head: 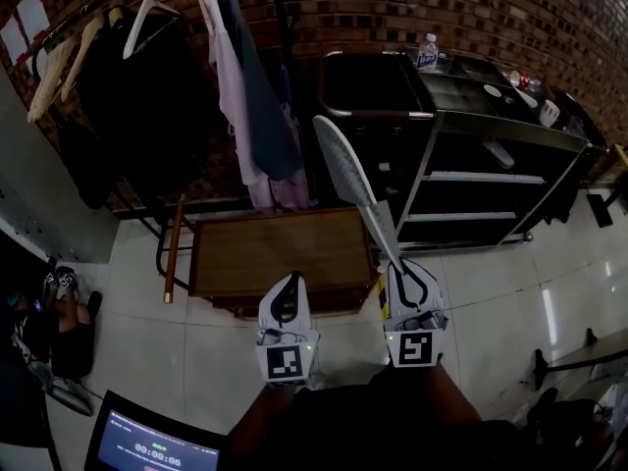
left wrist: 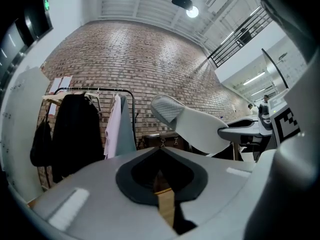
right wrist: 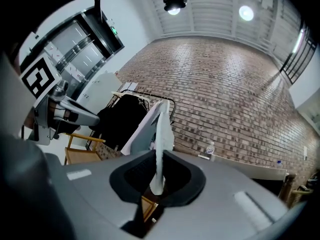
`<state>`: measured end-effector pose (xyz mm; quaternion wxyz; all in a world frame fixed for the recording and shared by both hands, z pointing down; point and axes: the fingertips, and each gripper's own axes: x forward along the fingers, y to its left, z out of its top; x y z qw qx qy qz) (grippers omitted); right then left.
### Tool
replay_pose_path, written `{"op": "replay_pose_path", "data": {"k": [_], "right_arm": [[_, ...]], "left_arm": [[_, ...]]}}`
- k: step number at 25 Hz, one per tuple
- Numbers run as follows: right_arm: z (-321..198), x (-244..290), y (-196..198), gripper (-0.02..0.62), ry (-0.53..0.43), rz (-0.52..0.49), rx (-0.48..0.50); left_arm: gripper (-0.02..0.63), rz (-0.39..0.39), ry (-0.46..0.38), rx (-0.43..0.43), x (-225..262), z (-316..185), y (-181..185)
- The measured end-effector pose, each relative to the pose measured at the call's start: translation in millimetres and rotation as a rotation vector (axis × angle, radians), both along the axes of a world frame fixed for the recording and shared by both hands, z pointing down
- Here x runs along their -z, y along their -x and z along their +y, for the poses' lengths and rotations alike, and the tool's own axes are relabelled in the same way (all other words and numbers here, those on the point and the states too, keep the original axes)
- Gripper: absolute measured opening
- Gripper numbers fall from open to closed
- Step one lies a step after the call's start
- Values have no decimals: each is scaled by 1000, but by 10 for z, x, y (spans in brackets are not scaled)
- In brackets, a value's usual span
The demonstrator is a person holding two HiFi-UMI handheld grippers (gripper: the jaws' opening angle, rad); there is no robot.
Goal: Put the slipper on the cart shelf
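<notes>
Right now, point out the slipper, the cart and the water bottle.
slipper (head: 345,170): head view, mid-length on its broad face.
cart (head: 510,130): head view, top shelf's front rim.
water bottle (head: 428,56): head view, its body.

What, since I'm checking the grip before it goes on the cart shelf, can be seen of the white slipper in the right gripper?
The thin, flat white slipper looks like soft foam. Its sole is finely textured, with a greyer patterned patch at the far end. The white two-jaw right gripper pinches it at one end, edge-on between the jaws. The rest sticks out in the air, slanting up and away, touching nothing else.
</notes>
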<state>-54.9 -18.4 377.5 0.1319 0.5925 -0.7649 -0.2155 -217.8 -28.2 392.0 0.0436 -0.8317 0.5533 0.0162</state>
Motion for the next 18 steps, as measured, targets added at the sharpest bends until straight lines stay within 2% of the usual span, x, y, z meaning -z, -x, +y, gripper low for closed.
{"op": "replay_pose_path", "data": {"k": [7, 18], "right_arm": [[-52, -148, -313, 32, 42, 15, -27], [-76, -411, -1410, 32, 140, 1, -119]], "left_arm": [[15, 4, 9, -15, -42, -81, -314], [15, -2, 61, -34, -113, -220, -1187]]}}
